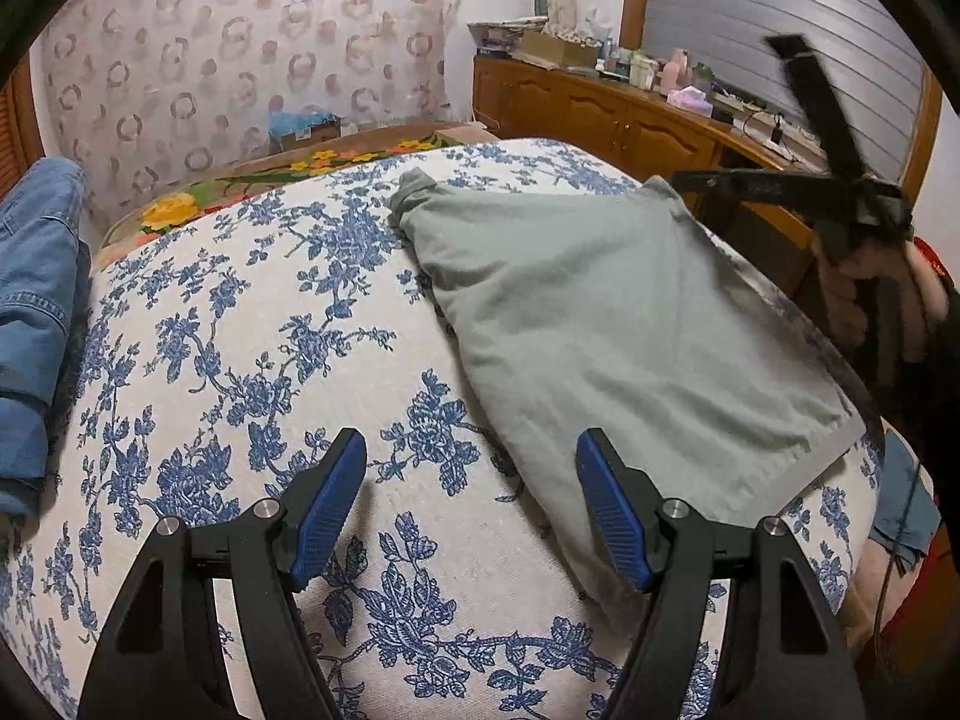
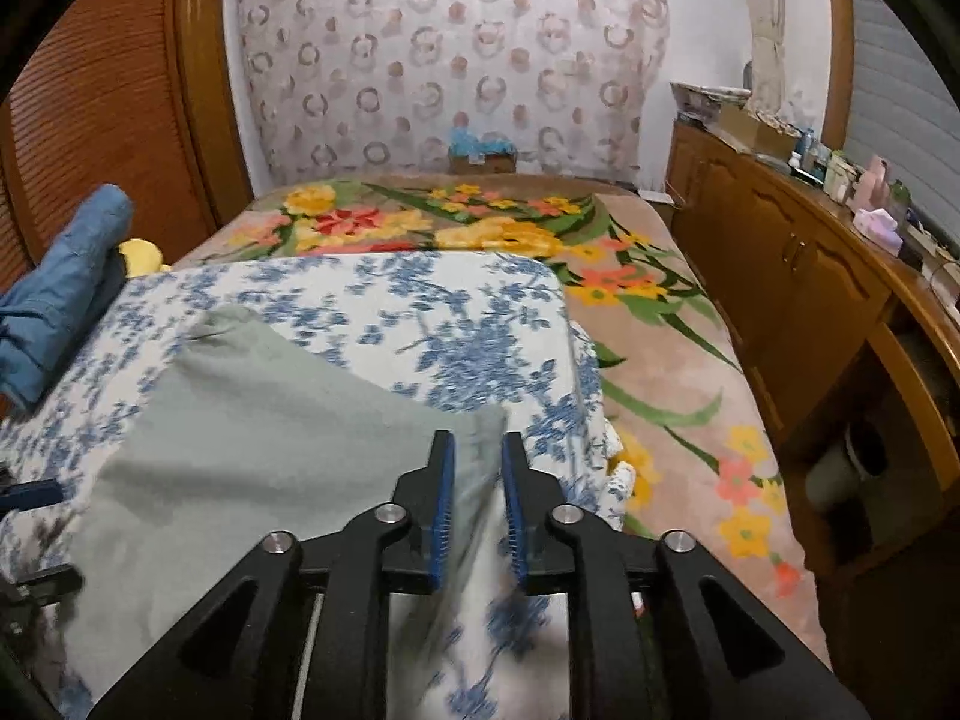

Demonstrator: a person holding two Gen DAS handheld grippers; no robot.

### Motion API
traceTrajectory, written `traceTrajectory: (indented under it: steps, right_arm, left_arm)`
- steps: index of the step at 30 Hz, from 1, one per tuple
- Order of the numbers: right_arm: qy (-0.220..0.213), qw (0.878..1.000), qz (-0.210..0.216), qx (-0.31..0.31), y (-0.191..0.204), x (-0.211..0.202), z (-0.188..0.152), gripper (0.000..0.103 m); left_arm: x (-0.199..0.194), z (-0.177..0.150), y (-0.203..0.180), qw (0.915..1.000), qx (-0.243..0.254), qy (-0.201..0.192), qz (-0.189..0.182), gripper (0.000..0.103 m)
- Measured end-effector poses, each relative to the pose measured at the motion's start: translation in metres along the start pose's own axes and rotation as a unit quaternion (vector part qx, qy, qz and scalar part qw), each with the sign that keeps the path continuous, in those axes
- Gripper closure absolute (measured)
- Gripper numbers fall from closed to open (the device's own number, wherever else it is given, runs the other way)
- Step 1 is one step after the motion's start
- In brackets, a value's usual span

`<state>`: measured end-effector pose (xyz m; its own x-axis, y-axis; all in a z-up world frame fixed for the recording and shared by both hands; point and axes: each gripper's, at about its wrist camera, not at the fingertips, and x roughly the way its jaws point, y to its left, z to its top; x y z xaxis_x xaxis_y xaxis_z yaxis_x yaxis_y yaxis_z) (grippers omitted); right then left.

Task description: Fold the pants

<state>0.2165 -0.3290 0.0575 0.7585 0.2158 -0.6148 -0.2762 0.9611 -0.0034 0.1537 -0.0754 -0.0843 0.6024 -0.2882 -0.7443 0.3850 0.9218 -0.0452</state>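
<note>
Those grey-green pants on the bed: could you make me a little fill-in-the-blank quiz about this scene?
1. The grey-green pants lie on a white cloth printed with ____ flowers.
2. The left gripper has its jaws ____, nothing between them.
3. The denim garment is coloured ____.

Missing words: blue; open; blue

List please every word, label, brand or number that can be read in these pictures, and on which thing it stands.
None can be read.
Box by the curtain: any print is too blurred.
Bottles on the cabinet: labels too small.
Pants and bedspread: no text, only a flower pattern on the bedspread.
</note>
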Motion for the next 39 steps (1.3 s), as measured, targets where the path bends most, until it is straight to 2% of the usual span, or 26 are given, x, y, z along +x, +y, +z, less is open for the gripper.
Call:
traceTrajectory:
  steps: [1,3,5,12,20,24,31,39]
  right_arm:
    - [-0.005,1.0,0.005,-0.003,0.004,-0.007,-0.004,0.079]
    - [-0.009,1.0,0.011,-0.01,0.012,-0.017,-0.012,0.068]
    - [-0.013,1.0,0.012,-0.017,0.02,-0.027,-0.022,0.064]
    - [-0.019,0.998,0.041,-0.037,0.049,-0.059,-0.061,0.06]
    - [-0.018,0.998,0.044,-0.03,0.05,-0.072,-0.092,0.049]
    - [-0.012,0.999,0.032,-0.031,0.056,-0.076,-0.099,0.048]
    - [-0.018,0.999,0.036,0.005,0.047,-0.101,-0.114,0.048]
    - [-0.009,0.999,0.037,0.019,0.044,-0.118,-0.134,0.048]
  left_arm:
    - [0.001,0.0,0.0,1.0,0.0,0.003,-0.001,0.029]
    - [0.004,-0.001,-0.001,1.0,0.0,0.009,0.0,0.029]
    - [0.007,-0.002,-0.001,0.9999,-0.001,0.015,0.0,0.029]
    - [0.01,-0.003,-0.003,0.9997,0.001,0.026,0.002,0.028]
    - [0.012,-0.002,-0.004,0.9996,0.002,0.03,0.004,0.025]
    - [0.013,-0.002,-0.005,0.9995,0.005,0.032,0.003,0.022]
    - [0.016,0.0,-0.005,0.9993,0.006,0.037,0.005,0.013]
    - [0.018,0.0,-0.003,0.9992,0.005,0.039,0.007,0.01]
